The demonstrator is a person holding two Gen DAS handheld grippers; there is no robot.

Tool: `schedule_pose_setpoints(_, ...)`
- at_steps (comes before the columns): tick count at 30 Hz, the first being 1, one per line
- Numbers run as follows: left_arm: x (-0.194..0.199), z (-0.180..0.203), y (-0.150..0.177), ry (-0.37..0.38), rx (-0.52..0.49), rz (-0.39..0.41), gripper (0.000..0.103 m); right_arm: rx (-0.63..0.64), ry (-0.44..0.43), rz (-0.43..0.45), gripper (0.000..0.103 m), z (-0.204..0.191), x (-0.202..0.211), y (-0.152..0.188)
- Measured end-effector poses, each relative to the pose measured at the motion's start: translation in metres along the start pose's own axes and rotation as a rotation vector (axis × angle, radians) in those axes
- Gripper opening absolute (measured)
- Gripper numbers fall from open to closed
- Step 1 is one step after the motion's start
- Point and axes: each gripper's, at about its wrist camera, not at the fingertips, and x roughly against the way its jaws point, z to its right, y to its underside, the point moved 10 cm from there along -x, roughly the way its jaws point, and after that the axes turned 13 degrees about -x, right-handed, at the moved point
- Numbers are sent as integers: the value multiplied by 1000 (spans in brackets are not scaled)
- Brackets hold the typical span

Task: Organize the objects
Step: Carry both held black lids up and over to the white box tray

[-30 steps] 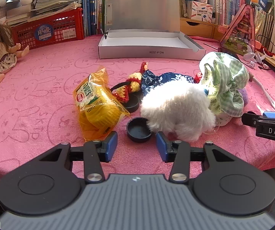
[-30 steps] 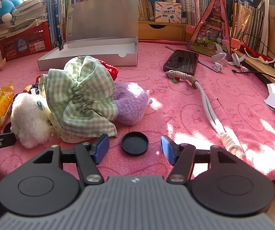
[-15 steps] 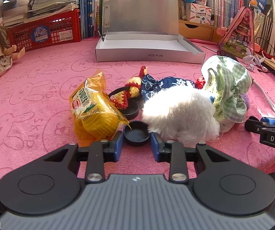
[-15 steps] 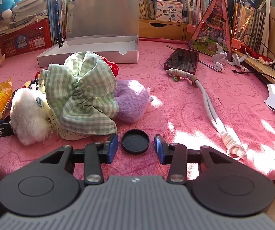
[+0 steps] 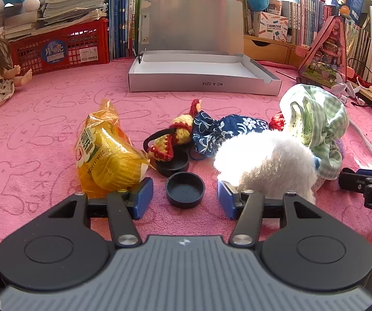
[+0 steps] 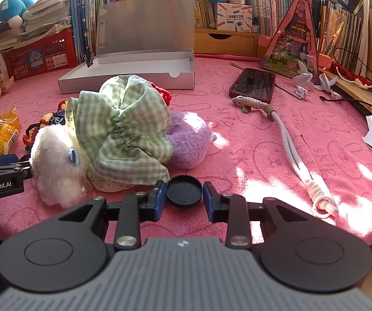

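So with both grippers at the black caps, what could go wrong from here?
The right gripper pinches its cap only at the rim, so it may squirt out on lifting. The left gripper, jaws just reopened, straddles its cap; closing again, its fingers could snag the yellow bag or white plush.

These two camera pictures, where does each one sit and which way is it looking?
Left wrist view: sits on the left claw, looking forward and down along its open fingers at a black cap, a yellow snack bag and a white plush toy; the right claw's tip shows at the right edge.
Right wrist view: sits on the right claw, whose pads press on another black cap; the left claw pokes in at the left edge.
Shared: the white plush, green checked cloth, the open grey box, the pink tablecloth.
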Motion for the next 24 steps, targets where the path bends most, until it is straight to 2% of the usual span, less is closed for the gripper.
schedule_pose_setpoints(1, 0, 0, 0, -3, -3, 1, 58, -1, -3, 1, 36, -1, 1, -1)
schedule_pose_setpoints(4, 4, 2, -1, -3, -20, 11, 38, 0, -12, 5, 36, -3, 3, -2)
schedule_pose_setpoints(16, 37, 2, -25, 31, -2, 89, 38, -13, -56, 52, 36, -10, 19, -24)
schedule_pose_setpoints(24, 57, -4, -42, 19, -3, 143, 38, -38, -84, 67, 36, -9, 25, -36)
